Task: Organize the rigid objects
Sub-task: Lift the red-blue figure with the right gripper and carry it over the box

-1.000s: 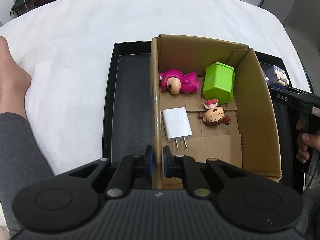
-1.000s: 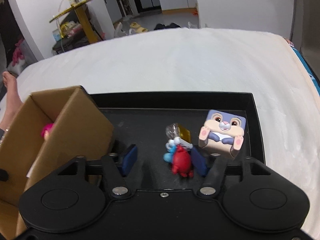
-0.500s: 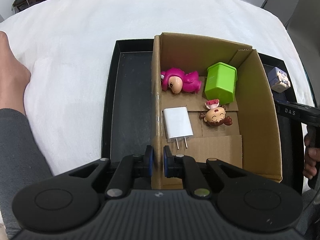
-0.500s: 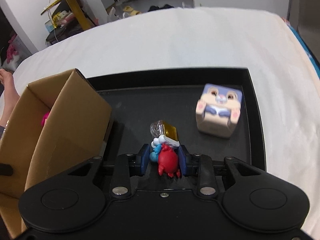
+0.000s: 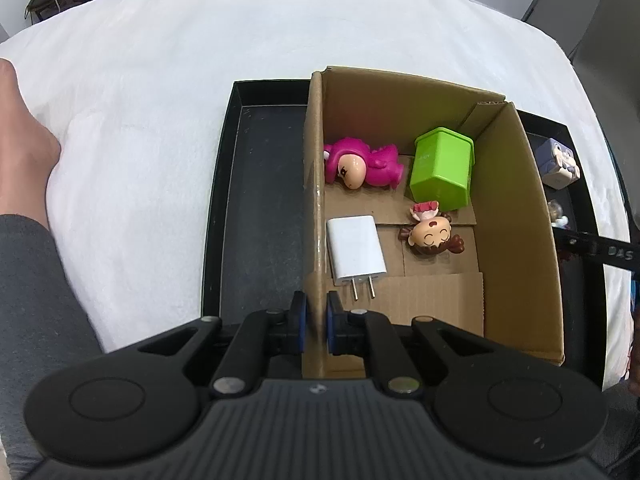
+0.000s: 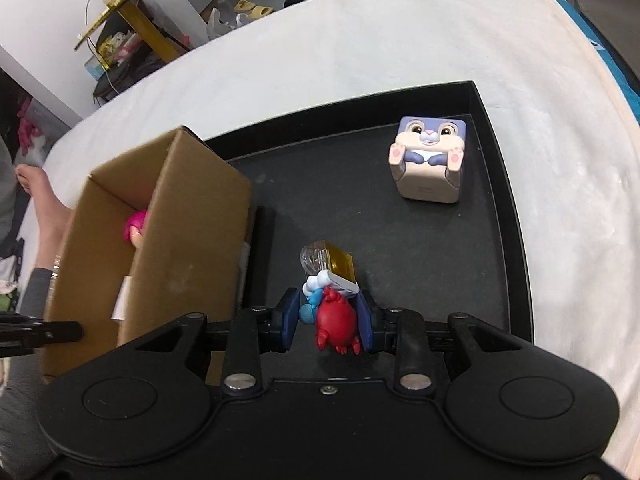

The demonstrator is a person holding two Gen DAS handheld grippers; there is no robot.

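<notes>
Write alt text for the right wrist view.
The right tool grips a red and blue figurine above a black tray. A bunny cube sits farther back, a cardboard box at left.

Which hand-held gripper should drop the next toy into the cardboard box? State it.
Right. The right hand-held gripper is shut on the red and blue toy, while the left hand-held gripper is clamped on the cardboard box wall, steadying it.

Both wrist cameras are looking steeply down from close range; both are showing the open brown cardboard box [image 5: 516, 200] [image 6: 192, 216] on the black tray [image 5: 260, 200] [image 6: 440, 248].
</notes>
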